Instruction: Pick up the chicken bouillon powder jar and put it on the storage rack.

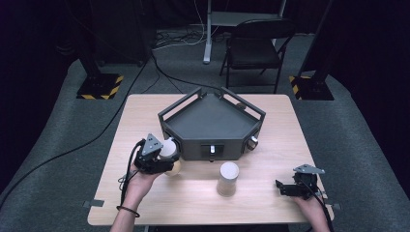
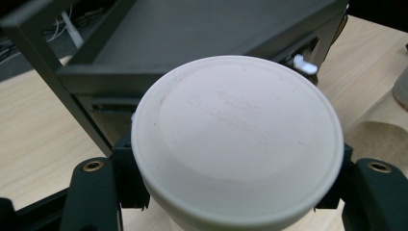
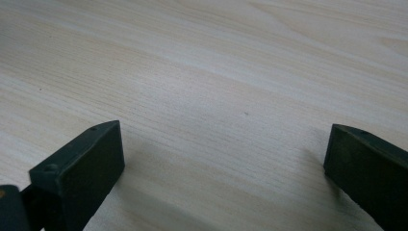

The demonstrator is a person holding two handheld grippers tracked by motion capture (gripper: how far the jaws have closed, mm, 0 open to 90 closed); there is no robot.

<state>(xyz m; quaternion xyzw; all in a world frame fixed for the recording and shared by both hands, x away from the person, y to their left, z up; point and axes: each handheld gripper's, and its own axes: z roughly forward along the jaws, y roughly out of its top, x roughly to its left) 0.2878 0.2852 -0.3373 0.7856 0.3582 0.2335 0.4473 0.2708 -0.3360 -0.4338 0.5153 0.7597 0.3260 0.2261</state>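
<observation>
Faint embossed lettering on the white lid is too shallow to read, and the left gripper pinches that lidded cup just before the dark tray, while the right gripper rests spread on the table, a second cup standing between them.

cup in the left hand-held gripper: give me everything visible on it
The lidded cup is a paper-looking cup with a tan sleeve and a round, flat white plastic-looking lid bearing faint embossed lettering that can't be read. The lid is on. The left hand-held gripper is shut on it, black jaws pressing its sides just under the lid rim. It sits roughly upright near the table's left front, beside the dark tray's front-left corner. Whether its base touches the table can't be told.
</observation>
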